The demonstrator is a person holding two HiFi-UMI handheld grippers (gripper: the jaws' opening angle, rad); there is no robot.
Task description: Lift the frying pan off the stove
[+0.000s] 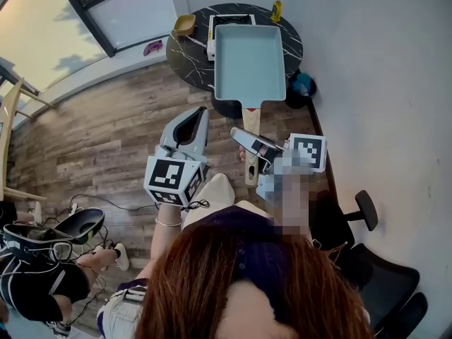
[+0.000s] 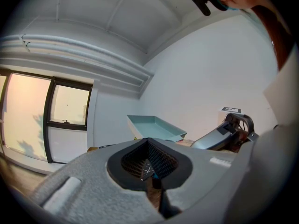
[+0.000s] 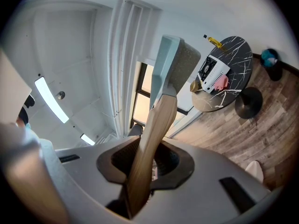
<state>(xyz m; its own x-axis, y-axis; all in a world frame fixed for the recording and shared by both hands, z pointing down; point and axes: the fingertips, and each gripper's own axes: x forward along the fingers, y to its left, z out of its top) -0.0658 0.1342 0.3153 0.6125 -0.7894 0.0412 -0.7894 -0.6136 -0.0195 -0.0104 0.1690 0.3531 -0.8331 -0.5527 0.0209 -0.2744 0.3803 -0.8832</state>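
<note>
A light-blue rectangular frying pan with a wooden handle hangs in the air above the round black marble table. My right gripper is shut on that handle. In the right gripper view the handle runs up between the jaws to the pan's underside, far from the white stove. The stove shows at the pan's left edge. My left gripper floats left of the handle, shut and holding nothing; its view shows the pan ahead.
On the table stand a yellow oil bottle and a wooden bowl. A blue bin sits by the wall. A black office chair is at my right. Cables and gear lie on the wooden floor at left.
</note>
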